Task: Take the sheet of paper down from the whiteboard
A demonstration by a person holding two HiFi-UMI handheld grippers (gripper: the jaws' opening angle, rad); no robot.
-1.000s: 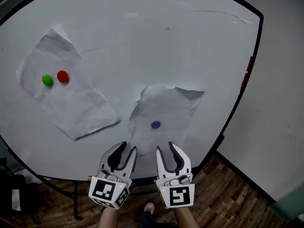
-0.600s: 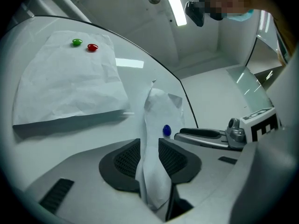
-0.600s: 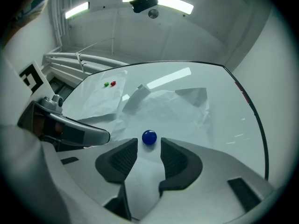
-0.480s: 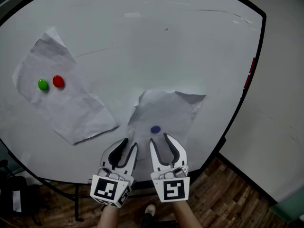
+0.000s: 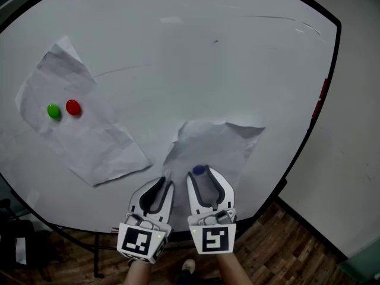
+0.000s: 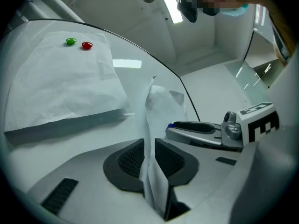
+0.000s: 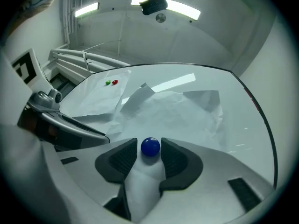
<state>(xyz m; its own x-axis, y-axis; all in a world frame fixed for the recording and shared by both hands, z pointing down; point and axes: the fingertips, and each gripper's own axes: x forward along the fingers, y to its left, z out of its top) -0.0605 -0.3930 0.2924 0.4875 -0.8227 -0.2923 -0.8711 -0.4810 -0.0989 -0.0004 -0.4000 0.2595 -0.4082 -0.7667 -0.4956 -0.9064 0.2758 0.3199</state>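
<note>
Whiteboard (image 5: 178, 52) runs off the head view's top and left edges. Paper's (image 5: 217, 147) bottom edge is covered. Blue magnet (image 6: 171, 124) barely peeks out in the left gripper view.

A white whiteboard (image 5: 178, 52) is edged by a thin black rim (image 5: 328, 94). Two crumpled sheets are shown in plain white. The sheet of paper (image 5: 222, 144) is marked by a dark blue magnet (image 5: 199, 170), and the other sheet (image 5: 89, 141) by a green magnet (image 5: 54, 110) and a red magnet (image 5: 73, 107). The left gripper (image 5: 162, 184) and right gripper (image 5: 203, 174) are coloured pale grey and fitted with black ribbed pads (image 7: 122, 158). Each cube (image 5: 214, 241) is patterned with black-and-white squares. The floor (image 5: 285, 248) is seen as brown wood planks.
</note>
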